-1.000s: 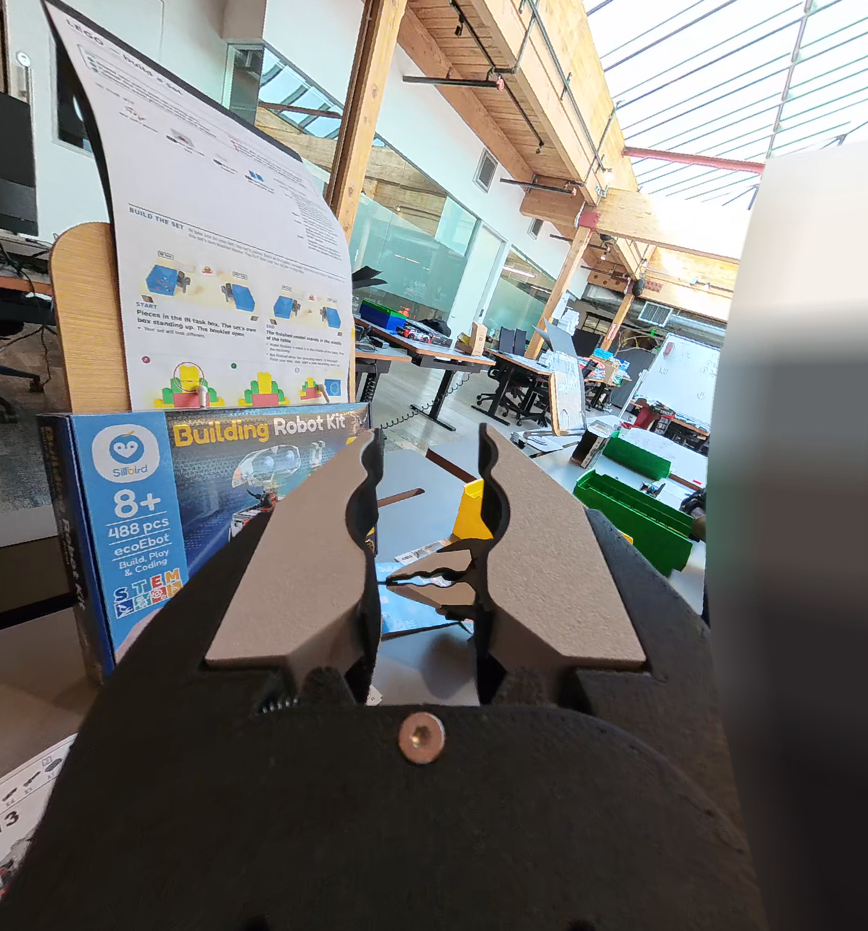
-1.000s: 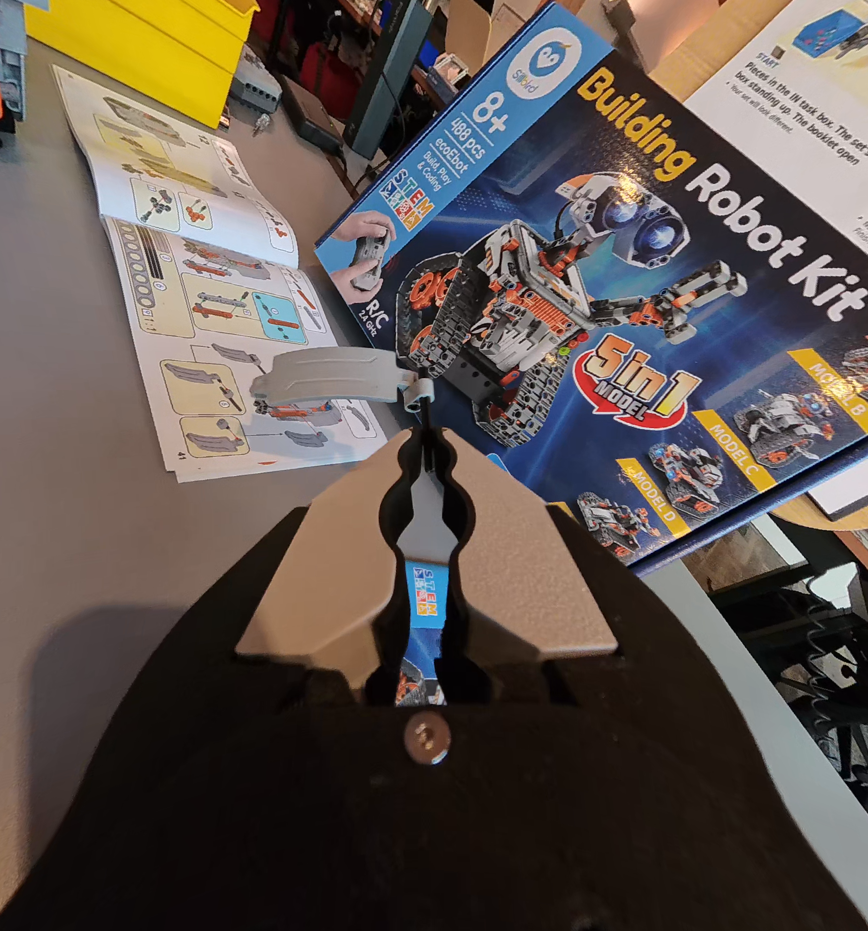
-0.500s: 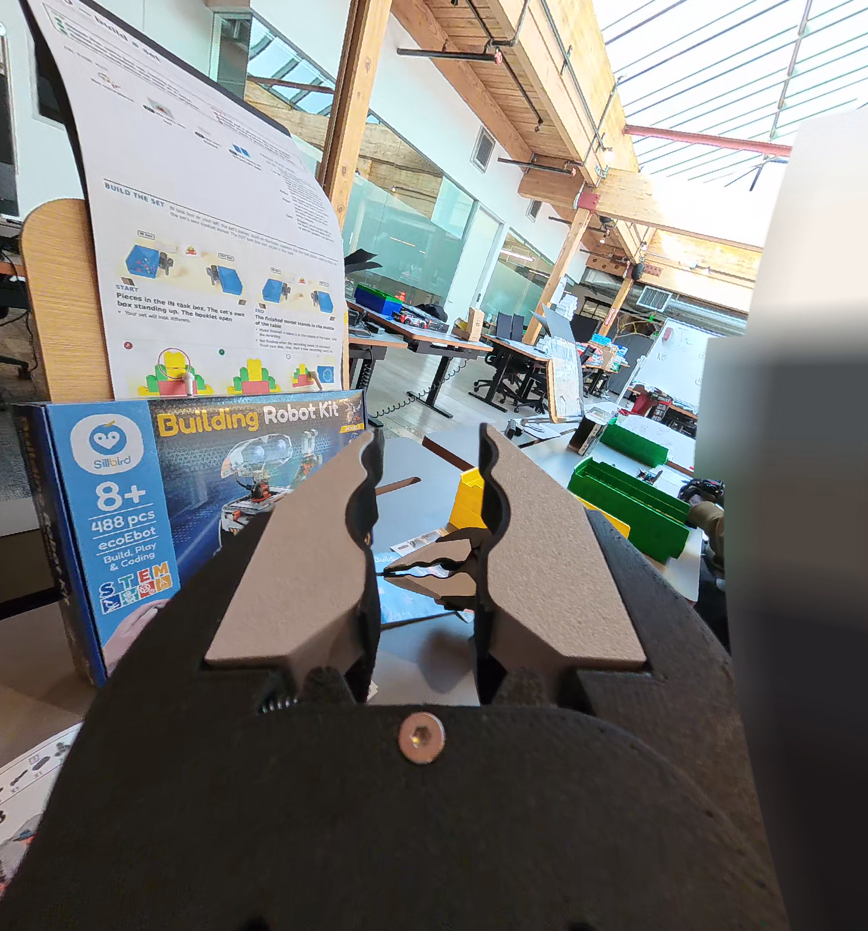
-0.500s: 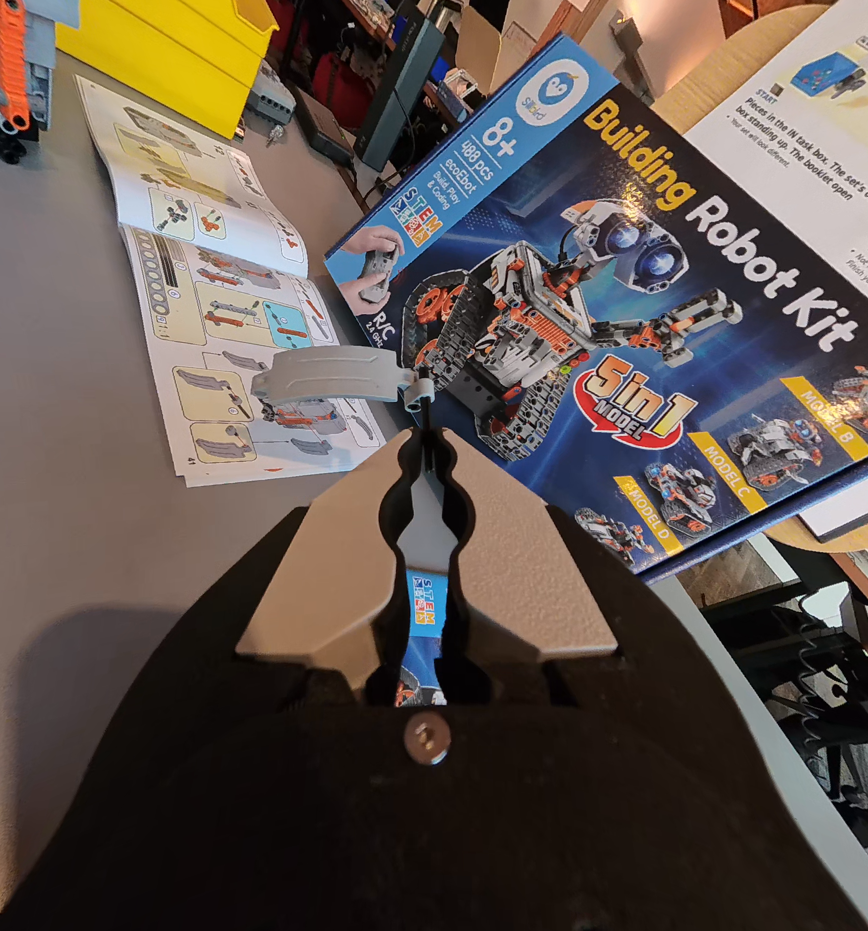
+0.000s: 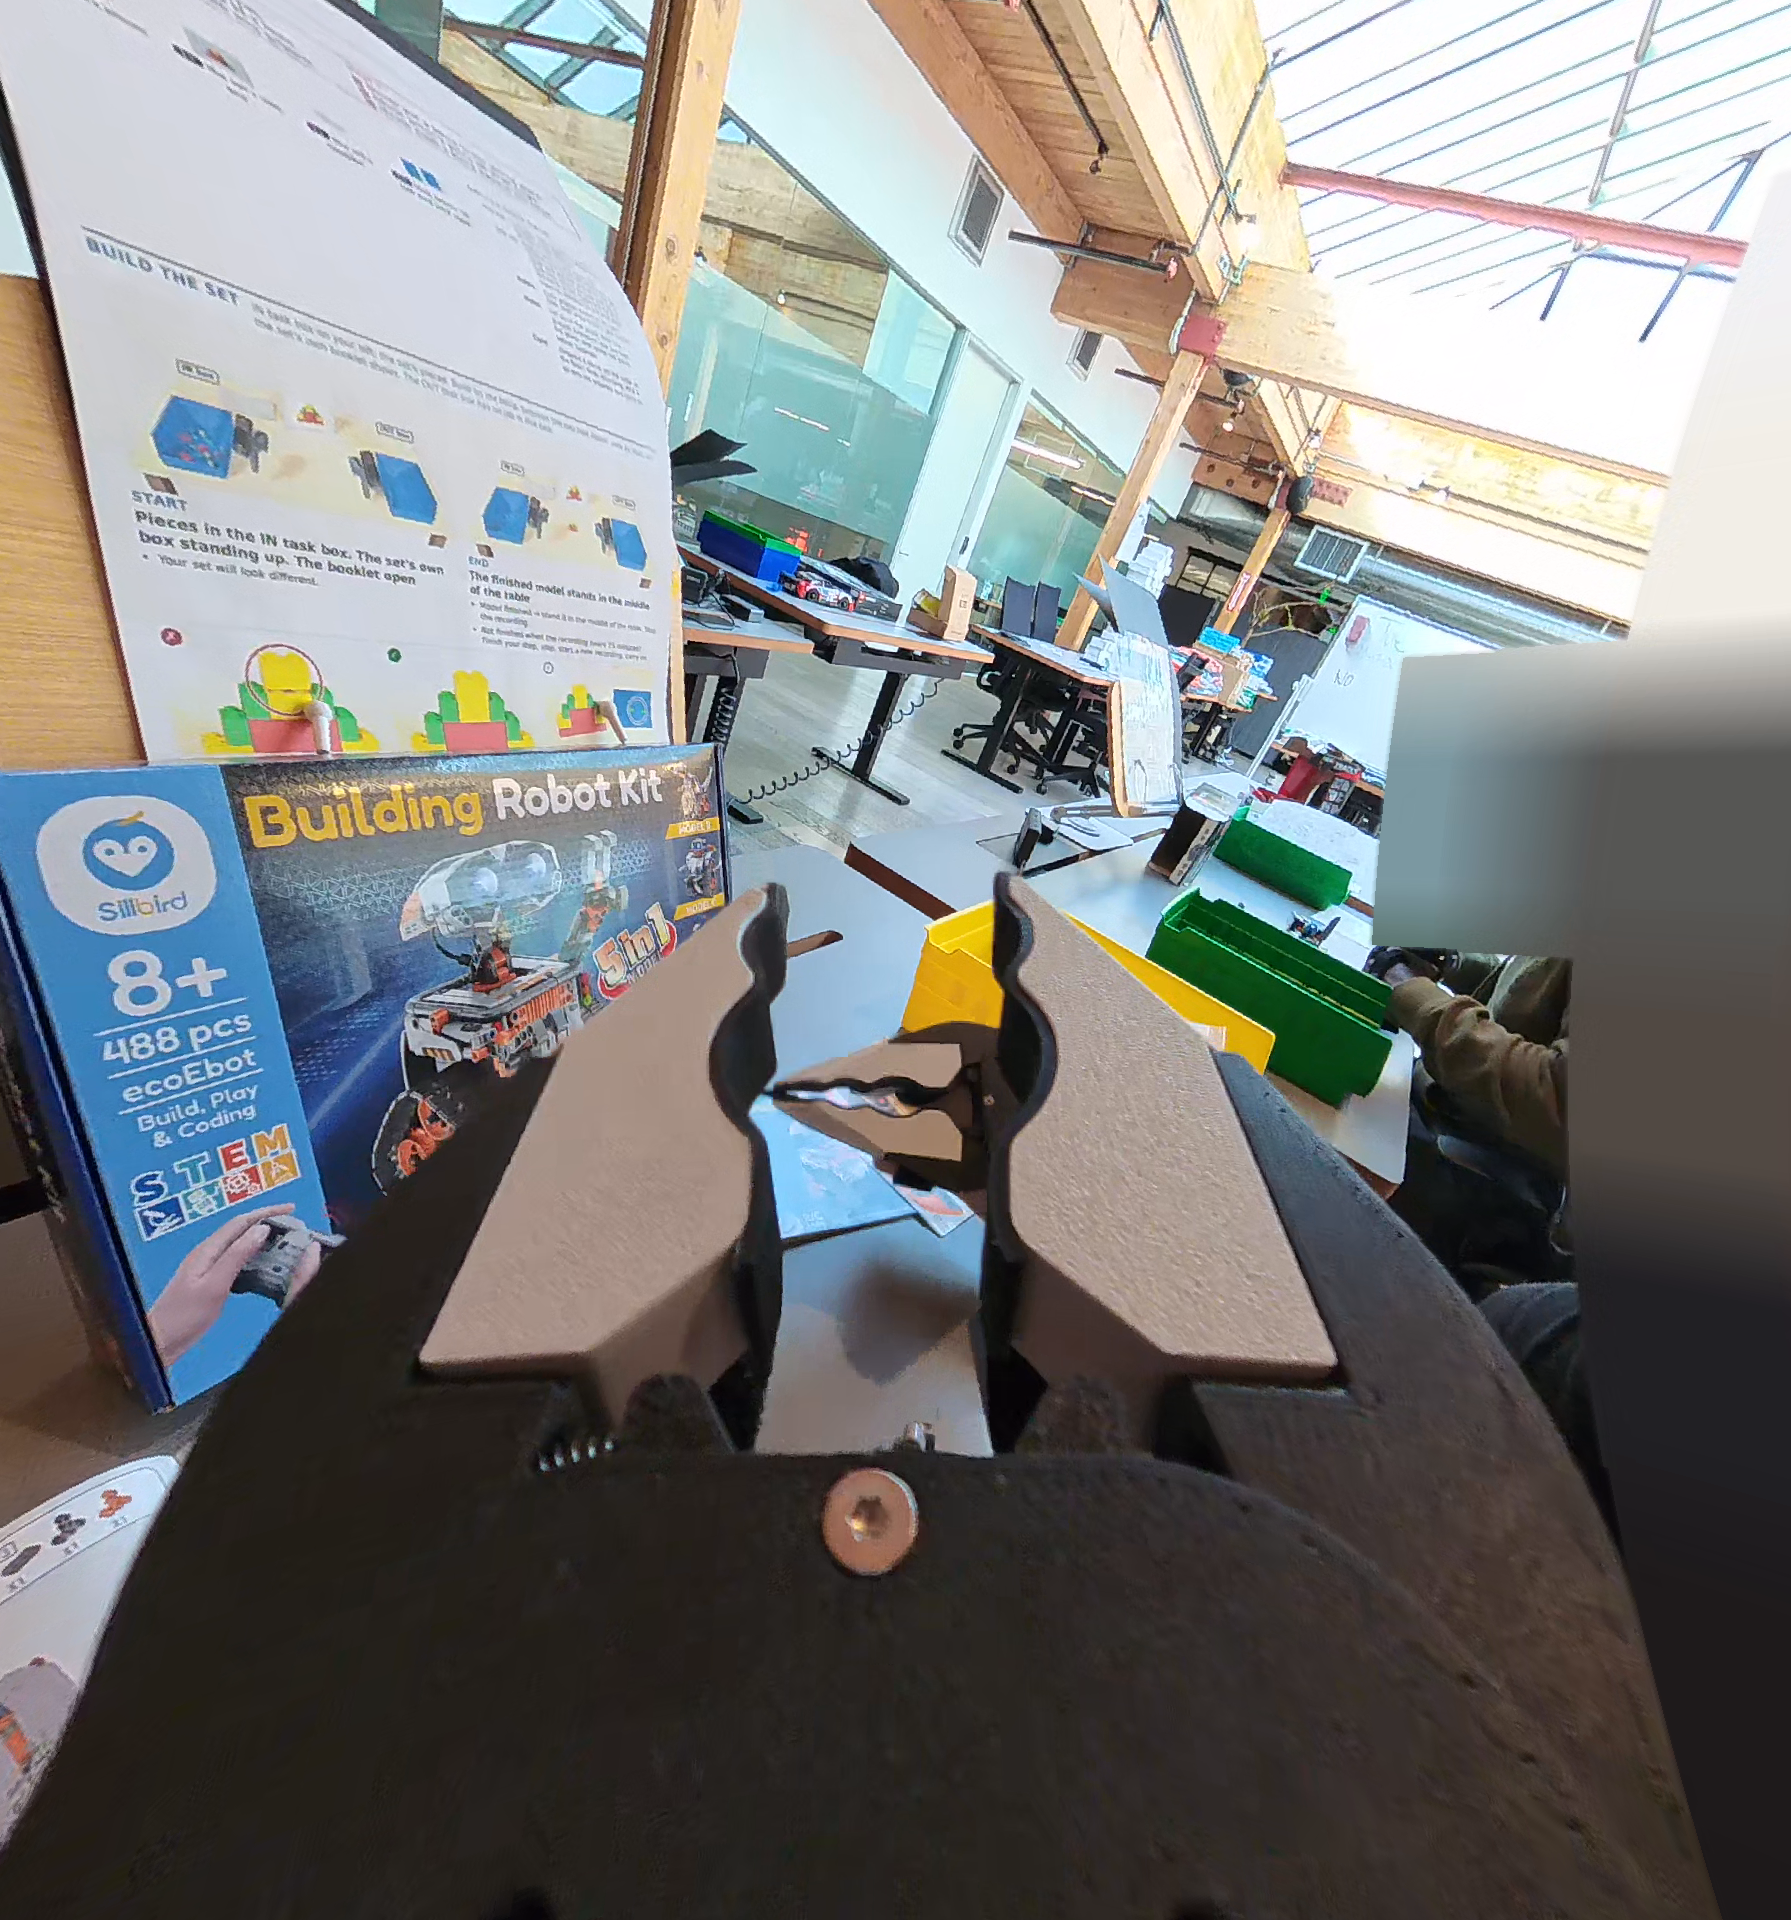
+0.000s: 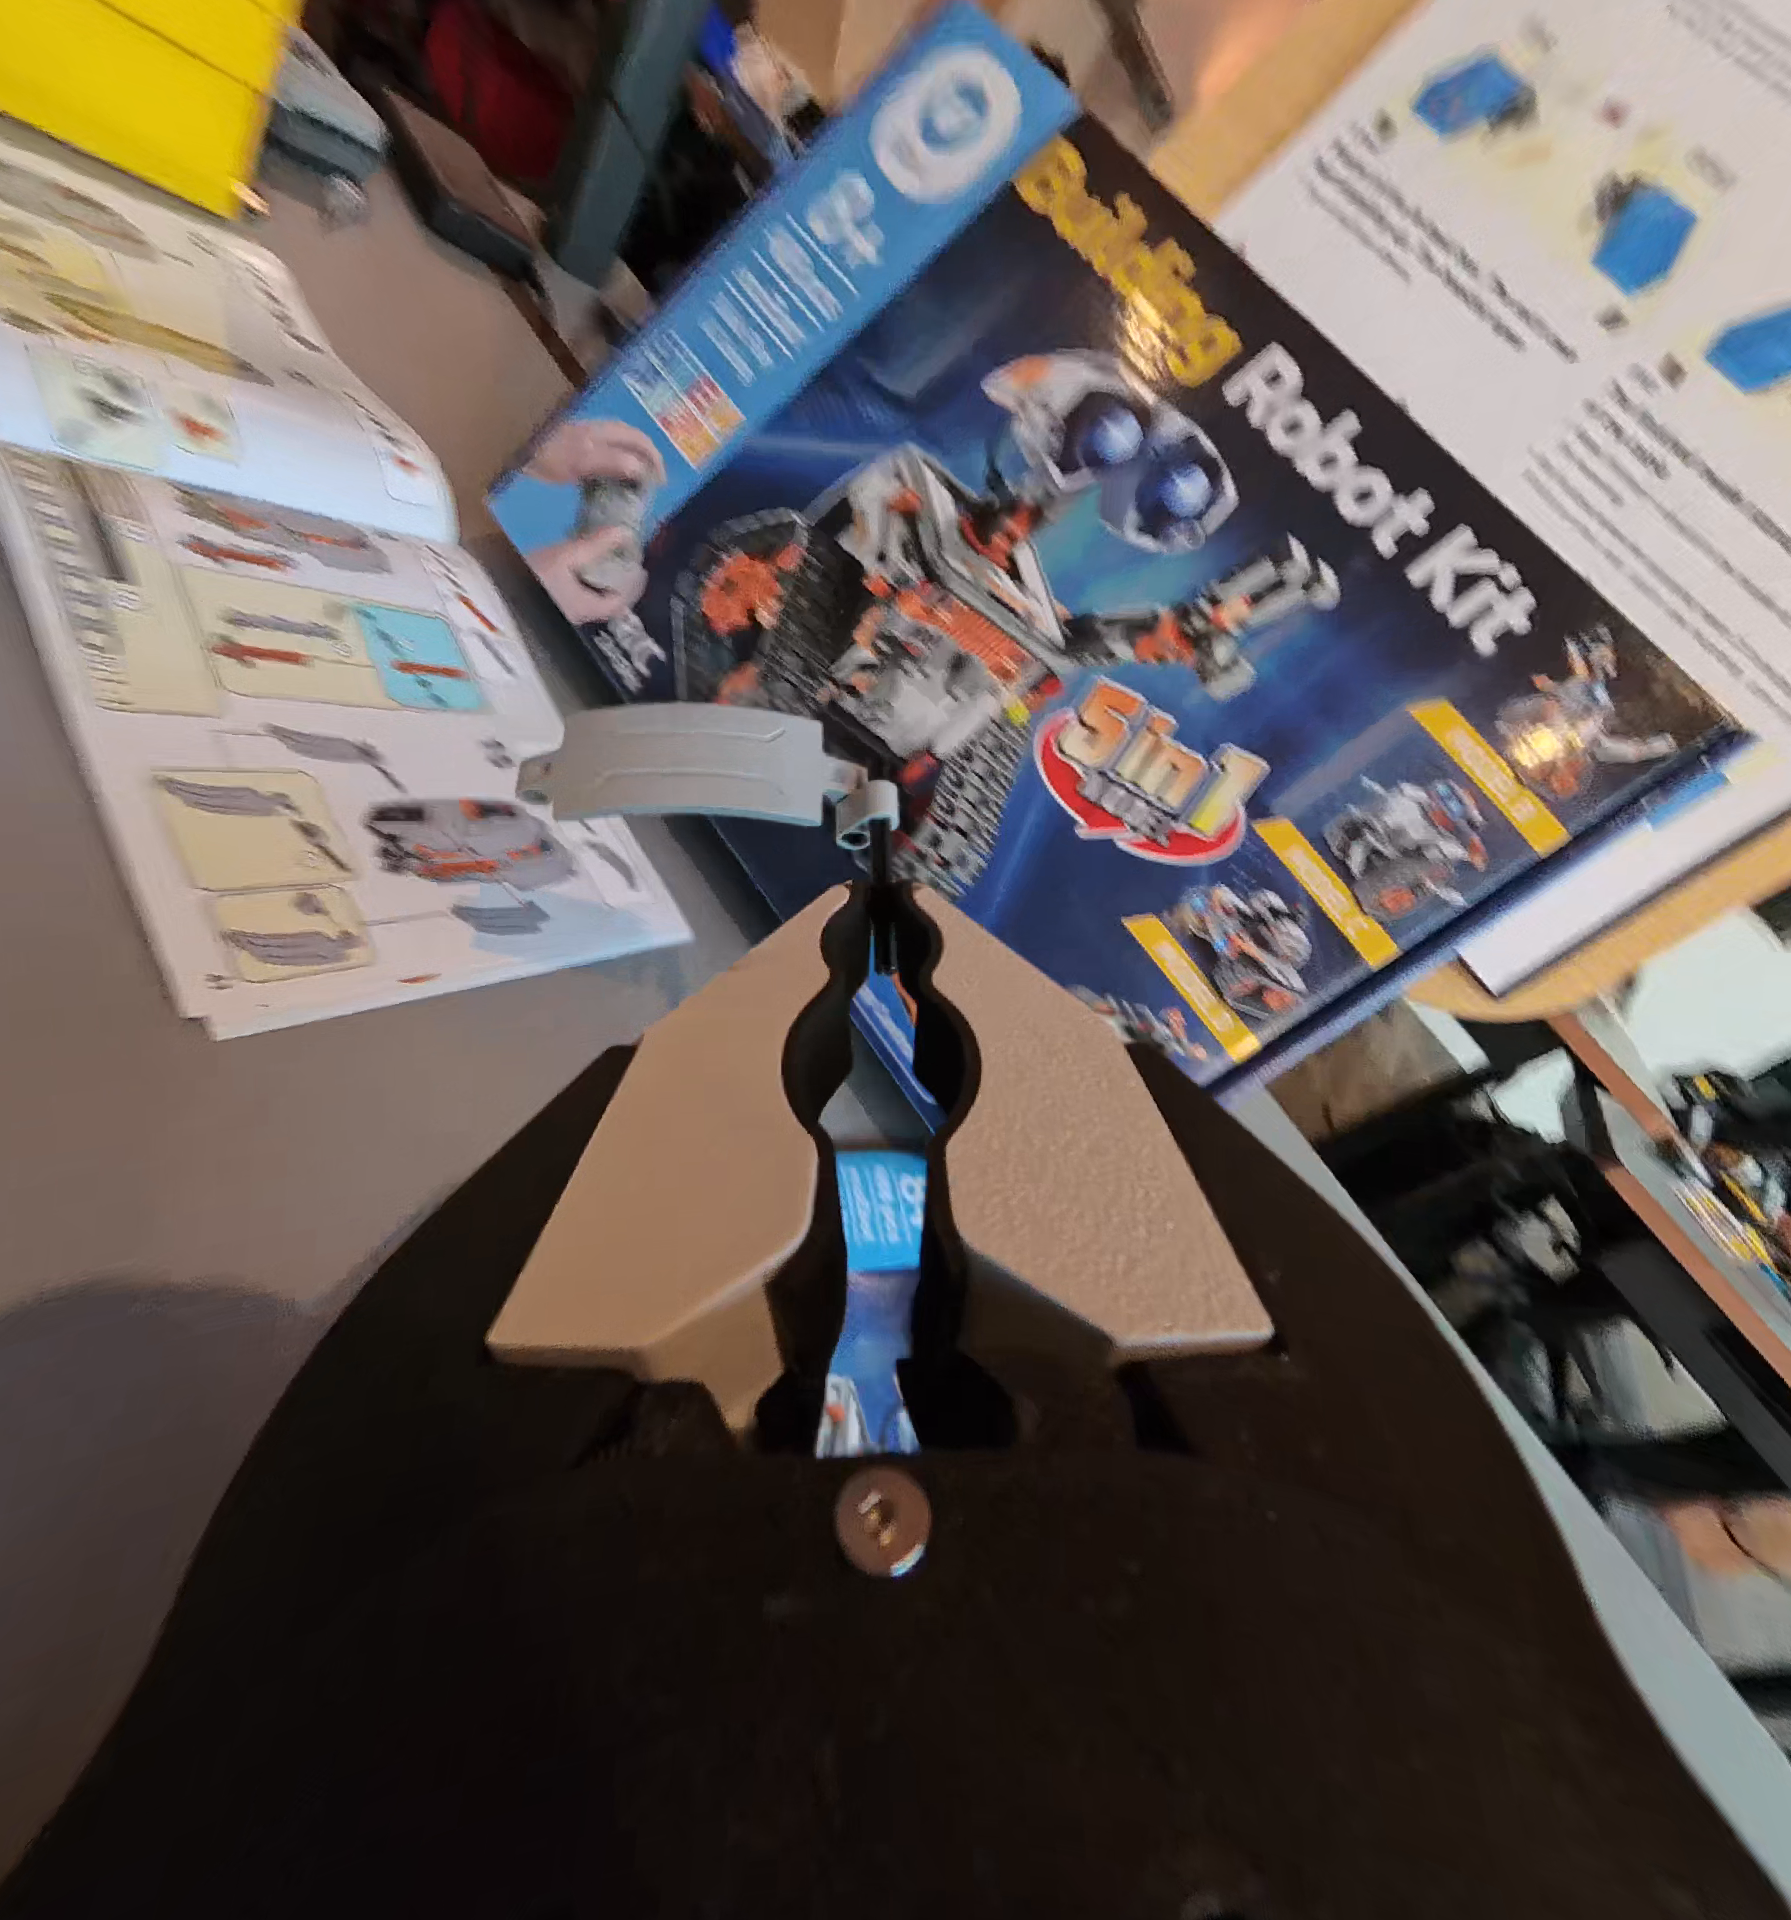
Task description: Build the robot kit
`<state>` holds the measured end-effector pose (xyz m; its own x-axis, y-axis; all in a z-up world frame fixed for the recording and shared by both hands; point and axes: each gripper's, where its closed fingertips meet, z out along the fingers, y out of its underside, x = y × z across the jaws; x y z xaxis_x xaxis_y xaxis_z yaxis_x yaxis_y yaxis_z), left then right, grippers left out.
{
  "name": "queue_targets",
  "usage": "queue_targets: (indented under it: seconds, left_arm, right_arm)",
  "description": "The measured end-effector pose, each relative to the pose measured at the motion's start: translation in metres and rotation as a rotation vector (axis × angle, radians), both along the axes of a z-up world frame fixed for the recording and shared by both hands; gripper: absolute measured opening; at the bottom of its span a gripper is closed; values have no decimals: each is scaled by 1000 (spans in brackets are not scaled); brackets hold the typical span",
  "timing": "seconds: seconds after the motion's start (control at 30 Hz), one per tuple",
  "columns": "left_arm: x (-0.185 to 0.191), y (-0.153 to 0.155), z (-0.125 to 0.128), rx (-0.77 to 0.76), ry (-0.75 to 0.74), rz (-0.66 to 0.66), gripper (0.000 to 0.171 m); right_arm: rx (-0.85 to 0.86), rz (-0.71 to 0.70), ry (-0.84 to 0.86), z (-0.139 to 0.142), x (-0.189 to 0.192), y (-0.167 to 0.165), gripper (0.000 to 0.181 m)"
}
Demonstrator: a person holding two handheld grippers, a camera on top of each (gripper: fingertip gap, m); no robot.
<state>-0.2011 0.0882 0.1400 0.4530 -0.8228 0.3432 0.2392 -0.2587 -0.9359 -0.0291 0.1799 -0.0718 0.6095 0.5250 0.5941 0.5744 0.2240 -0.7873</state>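
Here, at the left of the grey table [image 6: 91, 1143], an open instruction booklet [image 6: 247, 644] lies flat, a yellow bin [image 6: 101, 94] beyond it at the far edge. Next, the blue kit box [image 5: 247, 1039] stands upright along the table's edge, a printed sheet [image 5: 351, 416] propped behind it. The left gripper [image 5: 886, 914] hangs with fingers spread apart and empty. The right gripper [image 6: 883, 899] is pinched on a thin black pin carrying a curved grey panel piece [image 6: 683, 764], held above the booklet's corner. Rightmost sits a green bin [image 5: 1275, 987].
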Motion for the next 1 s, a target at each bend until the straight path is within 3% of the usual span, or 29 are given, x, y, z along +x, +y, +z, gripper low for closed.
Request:
queue_targets:
  seconds: [0.27,0.73,1.0]
  left_arm:
    - [10,2,-10,-17,53,-4,39]
    - [15,6,-20,-24,111,8,39]
    - [8,9,-20,-27,105,22,39]
  right_arm:
    - [-27,-93,-65,-7,9,9,2]
    - [1,-58,-106,-10,3,5,2]
    - [205,-101,-68,22,16,-1,2]
